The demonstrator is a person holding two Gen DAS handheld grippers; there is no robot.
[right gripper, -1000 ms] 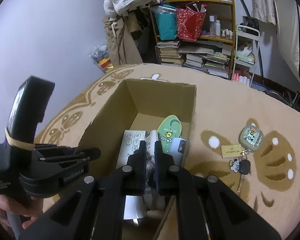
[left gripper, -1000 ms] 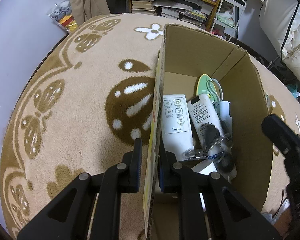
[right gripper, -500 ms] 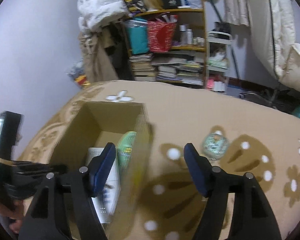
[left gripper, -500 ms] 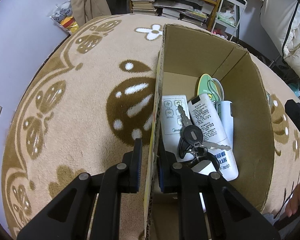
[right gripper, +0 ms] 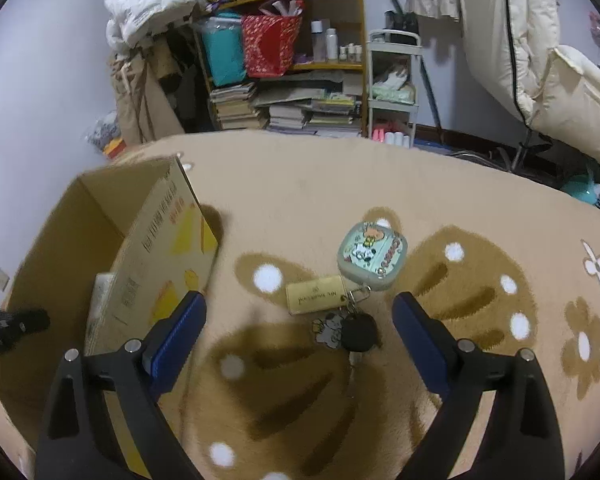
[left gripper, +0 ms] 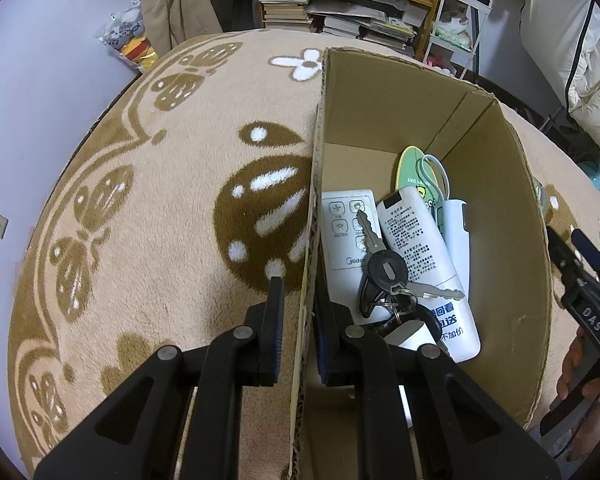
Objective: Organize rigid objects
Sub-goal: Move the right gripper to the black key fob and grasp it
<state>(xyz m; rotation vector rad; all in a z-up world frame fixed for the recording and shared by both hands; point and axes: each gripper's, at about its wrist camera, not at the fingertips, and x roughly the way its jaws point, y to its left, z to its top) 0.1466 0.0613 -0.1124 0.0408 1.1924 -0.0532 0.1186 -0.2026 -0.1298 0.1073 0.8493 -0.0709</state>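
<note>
My left gripper (left gripper: 298,292) is shut on the near left wall of the open cardboard box (left gripper: 500,240). Inside the box a bunch of keys (left gripper: 384,268) lies on two white remotes (left gripper: 416,240), beside a green oval item (left gripper: 414,164). My right gripper (right gripper: 298,304) is outside the box, over the rug, its jaws opening wide with nothing gripped. Below and between its fingers lies a second key bunch: a gold tag (right gripper: 316,294), a pale green cartoon case (right gripper: 372,254) and a black key head (right gripper: 358,332). The left wrist view shows the right gripper (left gripper: 580,264) at the box's right.
The box (right gripper: 160,240) stands left of the key bunch on a tan rug with brown butterfly patterns (right gripper: 460,280). A cluttered bookshelf (right gripper: 300,80), a white cart (right gripper: 392,92) and hanging bedding (right gripper: 540,60) line the far wall. A person's hand (left gripper: 580,368) holds the right gripper.
The right gripper let go of a key bunch, which now lies in the box. It swung right, out over the rug, and its jaws opened wide. The left gripper has kept still.
</note>
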